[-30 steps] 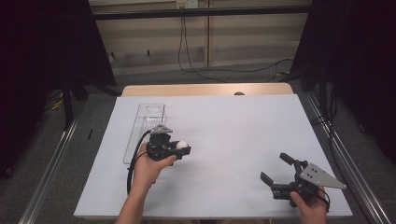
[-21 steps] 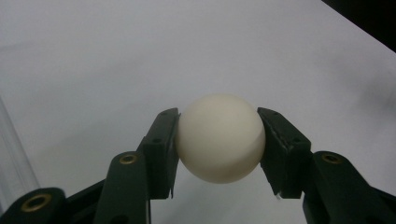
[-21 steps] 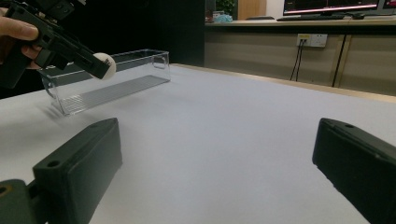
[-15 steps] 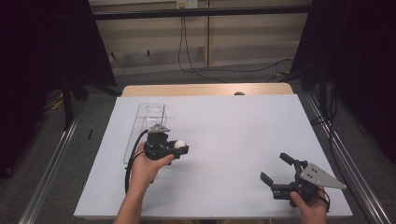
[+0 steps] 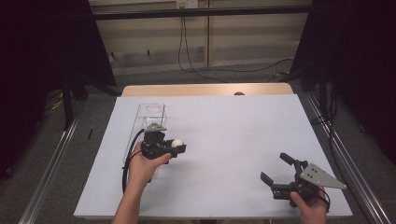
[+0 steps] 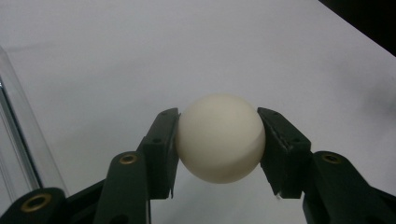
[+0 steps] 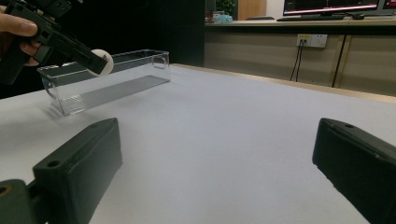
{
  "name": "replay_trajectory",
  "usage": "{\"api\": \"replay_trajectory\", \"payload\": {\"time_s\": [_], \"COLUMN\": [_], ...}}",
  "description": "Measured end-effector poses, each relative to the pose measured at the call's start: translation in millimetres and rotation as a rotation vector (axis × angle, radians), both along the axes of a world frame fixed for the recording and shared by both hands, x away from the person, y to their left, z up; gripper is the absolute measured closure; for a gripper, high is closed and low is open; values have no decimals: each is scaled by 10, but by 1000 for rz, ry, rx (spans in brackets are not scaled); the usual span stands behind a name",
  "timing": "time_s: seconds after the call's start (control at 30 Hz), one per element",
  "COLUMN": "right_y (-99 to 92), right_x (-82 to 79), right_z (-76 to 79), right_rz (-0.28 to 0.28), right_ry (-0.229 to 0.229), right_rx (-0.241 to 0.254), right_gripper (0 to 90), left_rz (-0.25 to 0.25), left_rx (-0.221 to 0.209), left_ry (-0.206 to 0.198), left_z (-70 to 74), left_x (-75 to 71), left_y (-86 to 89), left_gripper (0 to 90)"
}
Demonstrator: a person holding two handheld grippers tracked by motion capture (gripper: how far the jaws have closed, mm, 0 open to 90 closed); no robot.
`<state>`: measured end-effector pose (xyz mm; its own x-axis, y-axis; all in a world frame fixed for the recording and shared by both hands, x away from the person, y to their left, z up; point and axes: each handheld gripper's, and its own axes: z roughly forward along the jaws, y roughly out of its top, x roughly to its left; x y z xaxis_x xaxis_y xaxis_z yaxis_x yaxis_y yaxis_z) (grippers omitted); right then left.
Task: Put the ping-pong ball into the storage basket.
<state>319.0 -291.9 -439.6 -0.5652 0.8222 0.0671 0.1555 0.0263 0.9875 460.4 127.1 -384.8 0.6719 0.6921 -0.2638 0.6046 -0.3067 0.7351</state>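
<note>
A white ball (image 6: 219, 137) sits clamped between the two black jaws of my left gripper (image 5: 176, 145), which is shut on it and held above the white table sheet, beside the clear plastic bin (image 5: 148, 119). From the right gripper view the same ball (image 7: 103, 60) hangs in front of the bin (image 7: 107, 79), above the table. My right gripper (image 5: 276, 171) rests low near the table's front right corner. Its jaws stand wide open with nothing between them.
The long clear bin lies along the left side of the white sheet (image 5: 233, 126), open side up, and looks empty. A wooden table edge (image 5: 205, 89) runs along the back. Metal rails (image 5: 51, 158) flank both sides.
The left hand with the ball has drifted slightly left and toward the bin. The right gripper has stayed put.
</note>
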Motion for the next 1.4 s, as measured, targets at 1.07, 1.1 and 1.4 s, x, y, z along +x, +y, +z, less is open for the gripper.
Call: {"api": "replay_trajectory", "payload": {"time_s": [1.07,1.1,1.4], "right_y": [3,3,5], "right_x": [1,1,-1], "right_z": [0,0,1], "right_rz": [-2,-3,-3], "right_ry": [1,1,4], "right_rx": [3,3,3], "right_gripper": [9,9,9], "left_rz": [35,42,49], "left_rx": [-6,-8,-13], "left_ry": [1,-1,0], "left_z": [54,55,75], "left_x": [13,13,13], "left_y": [131,133,169], "left_gripper": [512,512,512]}}
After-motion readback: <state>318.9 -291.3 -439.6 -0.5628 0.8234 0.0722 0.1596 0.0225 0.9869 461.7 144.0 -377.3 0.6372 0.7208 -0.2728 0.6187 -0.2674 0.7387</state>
